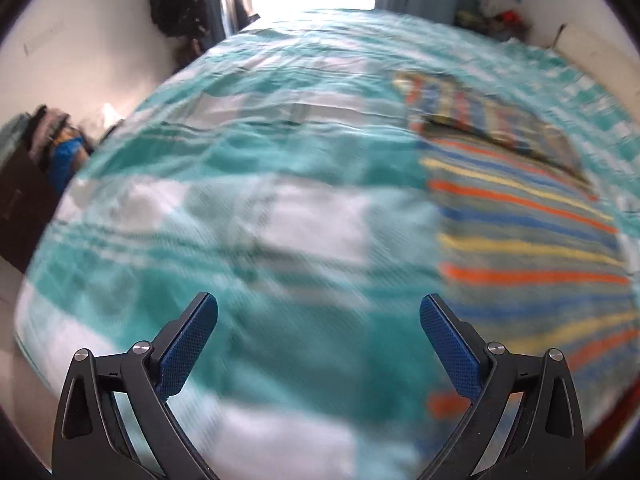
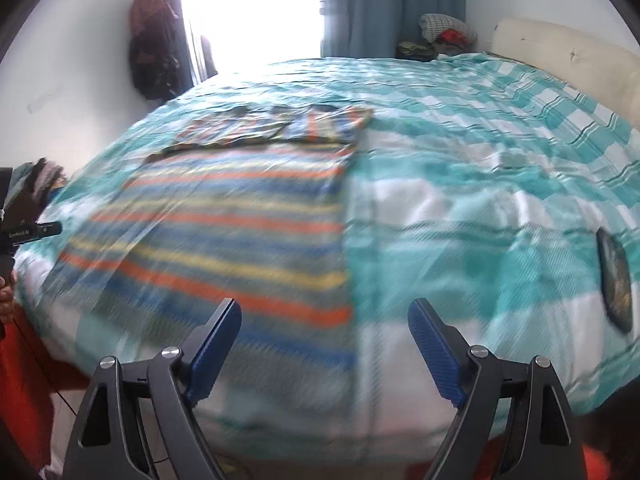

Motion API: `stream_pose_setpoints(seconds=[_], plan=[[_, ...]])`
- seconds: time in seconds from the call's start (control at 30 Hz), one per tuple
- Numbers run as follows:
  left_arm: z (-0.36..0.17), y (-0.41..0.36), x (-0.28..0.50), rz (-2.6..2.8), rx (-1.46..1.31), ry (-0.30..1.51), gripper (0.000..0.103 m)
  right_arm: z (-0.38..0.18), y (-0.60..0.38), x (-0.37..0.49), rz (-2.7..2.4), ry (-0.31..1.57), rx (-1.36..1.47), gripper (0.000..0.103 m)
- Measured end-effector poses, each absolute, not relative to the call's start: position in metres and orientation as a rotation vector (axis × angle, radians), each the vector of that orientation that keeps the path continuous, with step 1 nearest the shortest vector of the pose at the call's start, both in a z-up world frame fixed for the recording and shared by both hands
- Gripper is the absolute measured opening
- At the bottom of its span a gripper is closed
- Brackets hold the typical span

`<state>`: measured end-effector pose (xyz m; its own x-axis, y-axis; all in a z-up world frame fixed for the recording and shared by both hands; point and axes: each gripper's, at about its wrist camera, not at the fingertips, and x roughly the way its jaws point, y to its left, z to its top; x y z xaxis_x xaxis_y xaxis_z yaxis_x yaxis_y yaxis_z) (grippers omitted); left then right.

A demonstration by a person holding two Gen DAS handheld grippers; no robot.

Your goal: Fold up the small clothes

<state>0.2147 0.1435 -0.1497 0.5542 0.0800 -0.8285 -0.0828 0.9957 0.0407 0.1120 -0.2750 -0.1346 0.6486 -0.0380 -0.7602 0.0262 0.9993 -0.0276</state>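
Garment, one; claws, two.

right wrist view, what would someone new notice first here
The striped garment in orange, blue and yellow lies spread flat on the teal and white checked bedspread, its far end already folded over. The right gripper hangs open above its near edge, with nothing between the blue pads. A small dark patterned object rests near the bed's right edge.

A teal checked bedspread below blue curtains, cream headboard beside.
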Motion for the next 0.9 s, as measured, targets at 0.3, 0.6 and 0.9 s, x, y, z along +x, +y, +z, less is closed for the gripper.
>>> stream_pose_setpoints(seconds=[0.3,0.6,0.9], plan=[[-0.178,0.143,0.323,0.156,0.035,0.993,0.102,-0.155,-0.379,0.253,-0.282,0.986,0.066,0.085],[-0.210,0.147,0.326,0.120,0.015,0.967,0.103,-0.209,-0.402,0.273,-0.330,0.966,0.105,0.103],[-0.210,0.154,0.331,0.094,-0.042,0.979,0.103,-0.207,-0.401,0.275,-0.323,0.974,0.114,0.103]])
